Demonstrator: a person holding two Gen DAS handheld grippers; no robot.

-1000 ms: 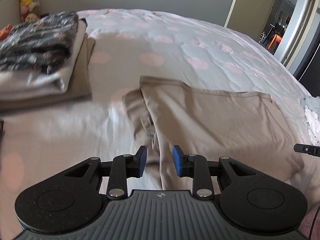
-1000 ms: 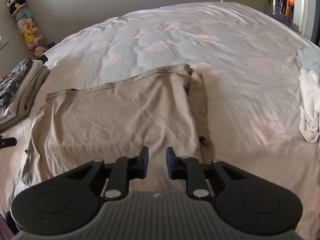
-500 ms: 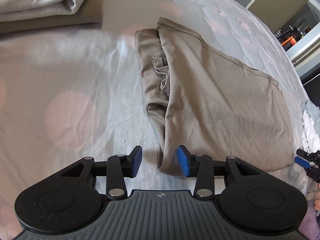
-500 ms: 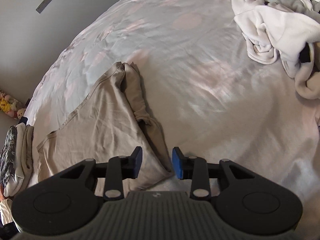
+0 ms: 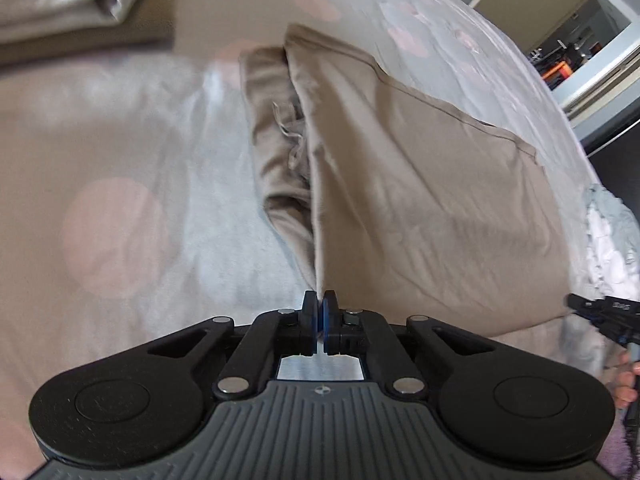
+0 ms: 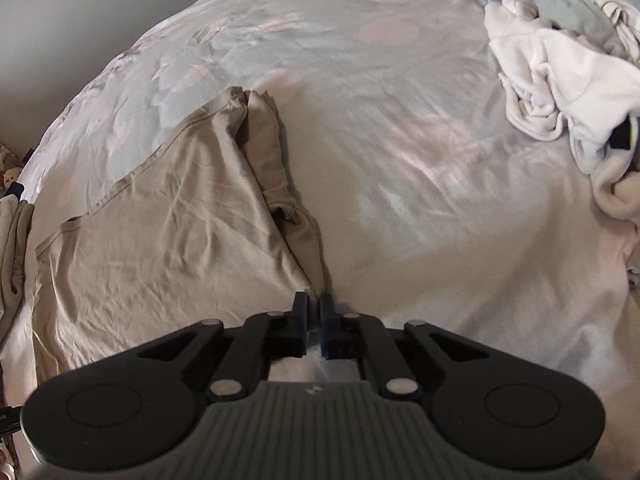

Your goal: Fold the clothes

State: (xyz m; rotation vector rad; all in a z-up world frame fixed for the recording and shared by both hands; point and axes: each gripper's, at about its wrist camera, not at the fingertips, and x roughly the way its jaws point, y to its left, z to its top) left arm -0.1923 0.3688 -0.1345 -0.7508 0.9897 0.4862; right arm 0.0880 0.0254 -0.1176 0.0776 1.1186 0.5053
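Pinching beige garment (image 5: 420, 184) corners, both jaws closed tight

The left gripper (image 5: 319, 300) is pinched tight on the near corner of the tan shirt (image 5: 420, 184), whose edge rises straight into the blue pads. The shirt lies half folded on the spotted bedspread (image 5: 132, 184), a sleeve tucked along its left side. Beyond the shirt, to the upper left, sits a blurred pile of what seems to be folded clothes (image 5: 72, 4). Right of the shirt, the right gripper (image 5: 576, 302) reaches its other near corner.
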